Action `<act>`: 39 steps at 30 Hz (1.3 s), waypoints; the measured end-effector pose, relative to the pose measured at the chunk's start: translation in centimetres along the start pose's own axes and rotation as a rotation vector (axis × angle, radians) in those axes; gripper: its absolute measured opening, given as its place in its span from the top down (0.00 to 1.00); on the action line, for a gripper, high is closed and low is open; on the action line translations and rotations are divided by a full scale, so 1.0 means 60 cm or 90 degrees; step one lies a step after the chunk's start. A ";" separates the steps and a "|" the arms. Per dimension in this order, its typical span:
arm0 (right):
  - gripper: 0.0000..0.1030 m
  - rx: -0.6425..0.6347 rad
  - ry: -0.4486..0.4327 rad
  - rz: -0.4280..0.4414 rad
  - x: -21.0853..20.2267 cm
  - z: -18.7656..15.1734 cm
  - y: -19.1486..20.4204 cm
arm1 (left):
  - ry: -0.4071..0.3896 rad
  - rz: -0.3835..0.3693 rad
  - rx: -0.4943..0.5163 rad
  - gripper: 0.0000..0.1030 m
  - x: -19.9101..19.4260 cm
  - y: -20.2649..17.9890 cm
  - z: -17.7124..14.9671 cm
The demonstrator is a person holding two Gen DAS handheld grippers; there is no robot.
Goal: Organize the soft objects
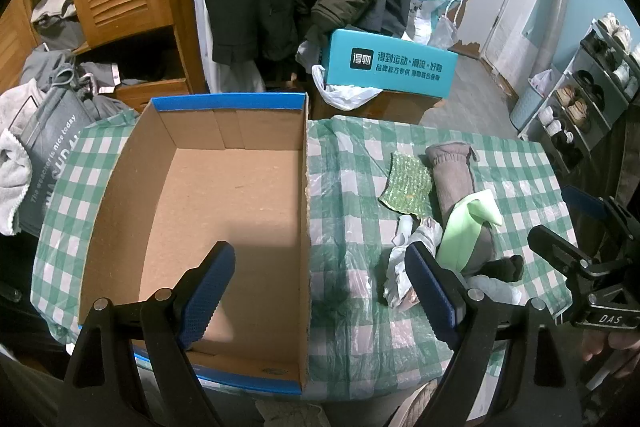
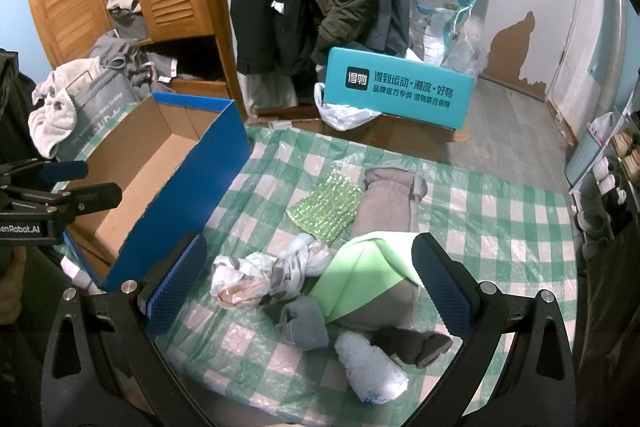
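Nothing is packed yet: the cardboard box at the left of the frame is empty. Both the left tongs and right tongs are wide open, holding nothing. The soft pile lies at lower centre; the grey sock runs lengthwise toward the upper frame, cuff on top. I judge the next move is lowering onto one piece.

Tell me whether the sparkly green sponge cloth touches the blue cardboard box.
Apart. The right wrist view shows checked tablecloth between the sparkly green sponge cloth and the blue cardboard box.
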State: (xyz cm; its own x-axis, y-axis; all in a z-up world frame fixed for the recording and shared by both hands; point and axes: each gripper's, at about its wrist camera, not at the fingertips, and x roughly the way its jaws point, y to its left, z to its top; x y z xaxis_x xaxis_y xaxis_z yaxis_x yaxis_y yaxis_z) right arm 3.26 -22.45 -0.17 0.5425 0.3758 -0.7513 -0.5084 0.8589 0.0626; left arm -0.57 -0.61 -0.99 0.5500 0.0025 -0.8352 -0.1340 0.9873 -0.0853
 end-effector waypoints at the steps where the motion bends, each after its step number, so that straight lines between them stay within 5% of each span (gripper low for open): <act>1: 0.02 0.000 0.000 0.000 0.000 0.000 0.000 | 0.000 0.000 0.000 0.14 0.000 -0.003 -0.003; 19: 0.02 0.013 0.019 -0.022 0.005 -0.013 -0.014 | 0.023 -0.004 0.008 0.14 0.020 -0.015 -0.006; 39: 0.02 0.114 0.090 -0.082 0.030 -0.064 -0.138 | 0.111 -0.055 0.060 0.14 0.102 -0.099 0.000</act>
State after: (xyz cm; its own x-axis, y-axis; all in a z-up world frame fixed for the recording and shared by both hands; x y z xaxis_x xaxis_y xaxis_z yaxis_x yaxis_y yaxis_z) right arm 5.86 -30.21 -4.55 0.4902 0.2178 -0.8440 -0.3081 0.9491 0.0659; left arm 3.57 -6.46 -5.60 0.4045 -0.1029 -0.9087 -0.0096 0.9931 -0.1167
